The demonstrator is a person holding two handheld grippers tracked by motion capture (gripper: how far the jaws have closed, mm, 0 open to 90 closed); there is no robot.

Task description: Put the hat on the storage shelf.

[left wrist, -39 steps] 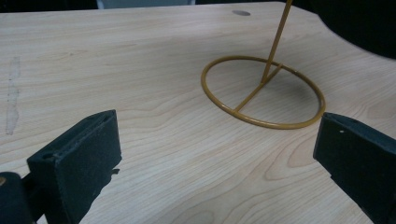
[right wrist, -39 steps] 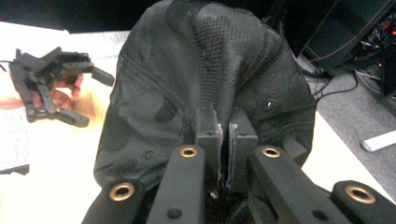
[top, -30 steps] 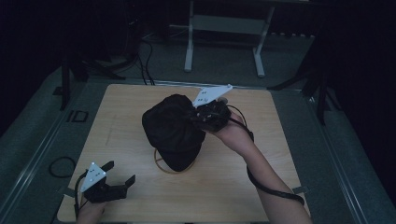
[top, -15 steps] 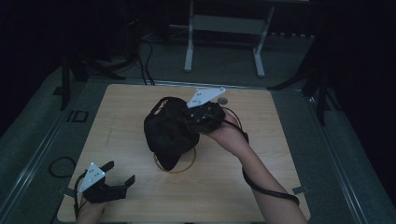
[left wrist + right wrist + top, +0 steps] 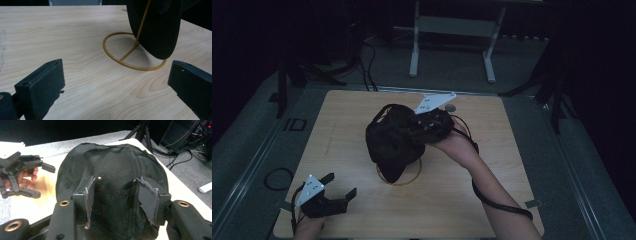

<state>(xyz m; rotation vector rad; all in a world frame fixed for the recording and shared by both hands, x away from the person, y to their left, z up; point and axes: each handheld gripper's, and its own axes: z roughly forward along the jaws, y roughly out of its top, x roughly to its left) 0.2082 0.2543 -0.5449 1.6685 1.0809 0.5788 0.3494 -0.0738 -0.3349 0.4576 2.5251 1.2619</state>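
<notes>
Wooden counter [image 5: 337, 150]: cap [image 5: 392, 142] is hung on stand [image 5: 135, 56]; right tool [image 5: 117, 195], just opening, is parted around it; left tool [image 5: 334, 192] is held apart.

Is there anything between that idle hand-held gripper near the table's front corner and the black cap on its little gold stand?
Nothing visible. From the left hand-held gripper, bare wooden table runs straight to the gold wire stand and the black cap hanging over it.
</notes>
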